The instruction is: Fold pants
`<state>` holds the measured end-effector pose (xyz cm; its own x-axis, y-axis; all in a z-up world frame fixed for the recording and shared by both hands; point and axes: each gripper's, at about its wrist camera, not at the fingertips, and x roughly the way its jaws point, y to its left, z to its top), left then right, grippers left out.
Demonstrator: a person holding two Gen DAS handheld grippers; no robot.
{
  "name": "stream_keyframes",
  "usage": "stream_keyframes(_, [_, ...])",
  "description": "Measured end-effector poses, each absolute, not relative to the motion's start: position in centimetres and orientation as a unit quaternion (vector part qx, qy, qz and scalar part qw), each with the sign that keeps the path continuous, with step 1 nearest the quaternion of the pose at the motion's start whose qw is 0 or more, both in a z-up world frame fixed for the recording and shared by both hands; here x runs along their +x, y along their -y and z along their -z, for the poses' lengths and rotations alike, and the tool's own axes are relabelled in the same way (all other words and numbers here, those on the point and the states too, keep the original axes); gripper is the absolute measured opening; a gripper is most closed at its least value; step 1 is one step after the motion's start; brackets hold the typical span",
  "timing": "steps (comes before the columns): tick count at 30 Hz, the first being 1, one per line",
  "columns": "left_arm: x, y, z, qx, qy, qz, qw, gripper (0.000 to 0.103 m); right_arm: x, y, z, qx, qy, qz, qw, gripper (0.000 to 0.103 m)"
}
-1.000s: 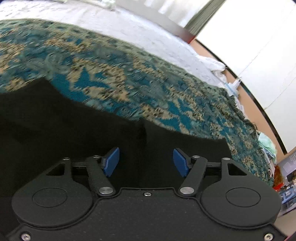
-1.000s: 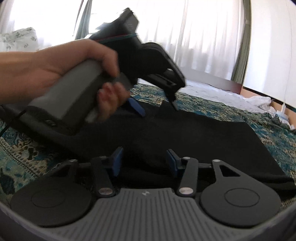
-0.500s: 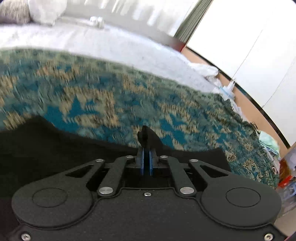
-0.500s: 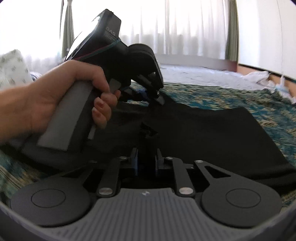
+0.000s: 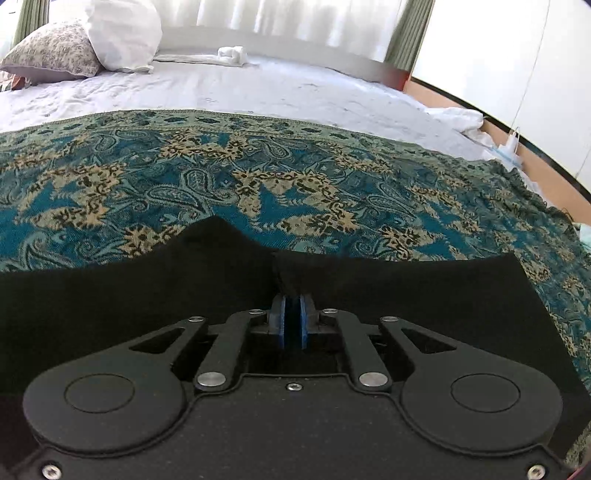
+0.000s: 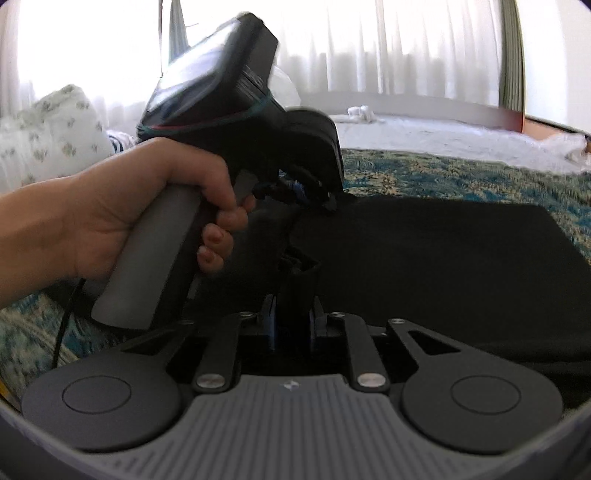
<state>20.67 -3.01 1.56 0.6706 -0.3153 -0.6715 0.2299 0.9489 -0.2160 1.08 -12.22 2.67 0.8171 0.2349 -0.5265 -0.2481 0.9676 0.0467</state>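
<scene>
The left gripper [image 5: 291, 319] is pinching a raised ridge of the black fabric pants [image 5: 406, 295] between its blue-padded fingers [image 5: 281, 325], which are standing almost together with only thin cloth between them. The pants are spreading flat to both sides of those fingers and just ahead of them, lying on a teal and tan paisley-patterned blanket [image 5: 295, 177] that is covering the bed [image 5: 258, 88] with its pale grey sheet. Well beyond the fingers, a floral pillow [image 5: 55, 51] and a white pillow [image 5: 122, 33] are leaning at the head of the bed. The right gripper [image 6: 293, 325] is holding a thicker bunched fold of the same pants, its fingers [image 6: 269, 328] standing narrowly apart around it. Ahead and left of those fingers, the person's left hand [image 6: 147, 206] is gripping the grey handle of the left gripper.
</scene>
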Motion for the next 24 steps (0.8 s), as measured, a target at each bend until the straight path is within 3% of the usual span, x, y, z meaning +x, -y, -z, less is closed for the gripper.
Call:
stream_keyframes(6, [20.6,2.8,-1.4,-0.051,-0.375,0.154,0.912,0.012,1.1,12.4,-2.5,-0.014,-0.271,-0.132,0.953,0.022])
stream_keyframes(9, [20.6,2.7,-1.4,-0.052,-0.376,0.154,0.912,0.014,0.8,12.1,-2.6,-0.015,-0.267,-0.147,0.952,0.036])
stream_keyframes(10, [20.6,2.9,-1.5,-0.05,-0.377,0.153,0.912,0.015,0.7,12.3,-2.9,-0.013,-0.267,-0.152,0.951,0.045])
stream_keyframes(11, [20.5,2.9,-1.6,-0.048,-0.377,0.151,0.912,0.017,0.5,12.2,-3.1,-0.01,-0.268,-0.159,0.95,0.061])
stream_keyframes(17, [19.3,3.3,-2.6,-0.007,-0.368,0.139,0.92,0.031,-0.8,12.8,-3.9,0.001,-0.264,-0.171,0.949,0.065])
stream_keyframes(20, [18.2,3.0,-3.3,-0.001,-0.361,0.134,0.923,0.043,-2.0,13.7,-4.5,0.003,-0.258,-0.171,0.951,0.07])
stream_keyframes(21, [17.7,2.8,-3.5,0.0,-0.356,0.13,0.925,0.051,-2.4,14.2,-4.6,0.005,-0.257,-0.17,0.951,0.071])
stream_keyframes(24, [15.7,2.2,-4.0,-0.006,-0.339,0.096,0.936,0.088,-3.5,16.3,-5.2,0.017,-0.254,-0.149,0.955,0.073])
